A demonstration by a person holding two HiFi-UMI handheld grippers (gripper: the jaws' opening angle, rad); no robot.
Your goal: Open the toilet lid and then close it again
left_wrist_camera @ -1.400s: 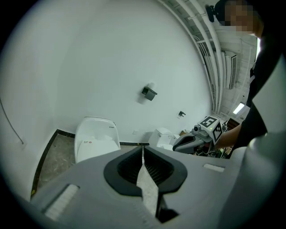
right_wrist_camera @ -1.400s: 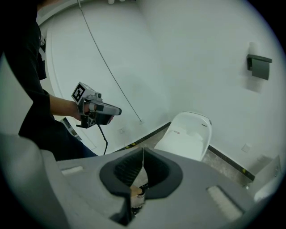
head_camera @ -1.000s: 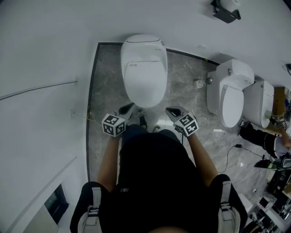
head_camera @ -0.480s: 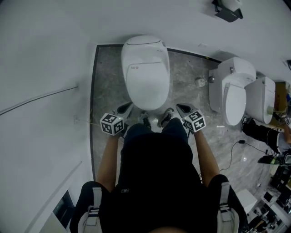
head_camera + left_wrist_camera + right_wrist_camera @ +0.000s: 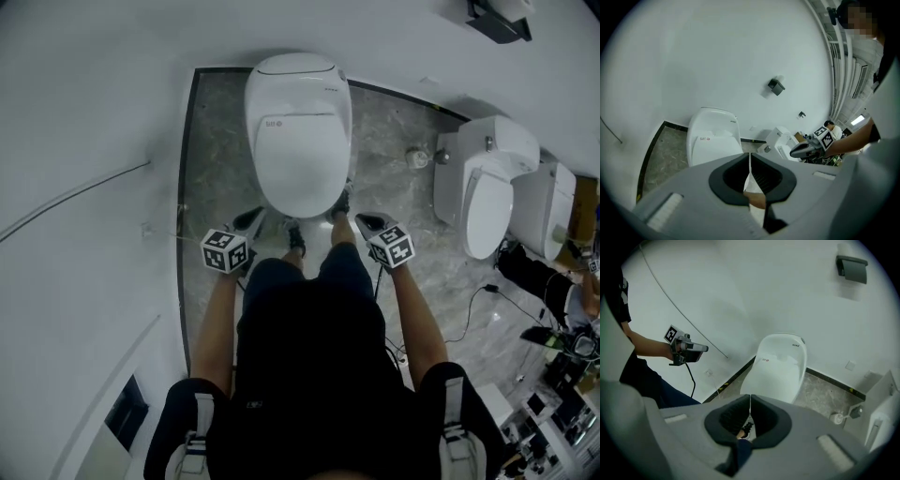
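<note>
Nearest in the head view were my dark-clothed torso and two bare forearms reaching forward. The left gripper sat at eleven o'clock from my body and the right gripper at one o'clock, each with its marker cube behind it. In both gripper views the jaws were pressed together, pinching nothing.

Between the grippers my shoes stood at the foot of the toilet. It was straight ahead at twelve o'clock, on a grey marbled floor. Both grippers were near its front end, and neither touched it. The lid lay flat and closed, white and glossy.

I judged the lid to be hard, smooth plastic: stiff, fairly light and slippery. It looked hinged at its far end. The best hold looked to be the front lip at the lid's six o'clock, the edge nearest me. There a closed jaw tip could hook under it, or spread jaws could pinch the rim. Raised, it would swing in an arc about the hinge. Lowered, it would need support so it did not slam. I could not tell whether it closes softly by itself.

Farther off, at two o'clock, stood two more toilets. A dark box hung on the wall beyond them.
</note>
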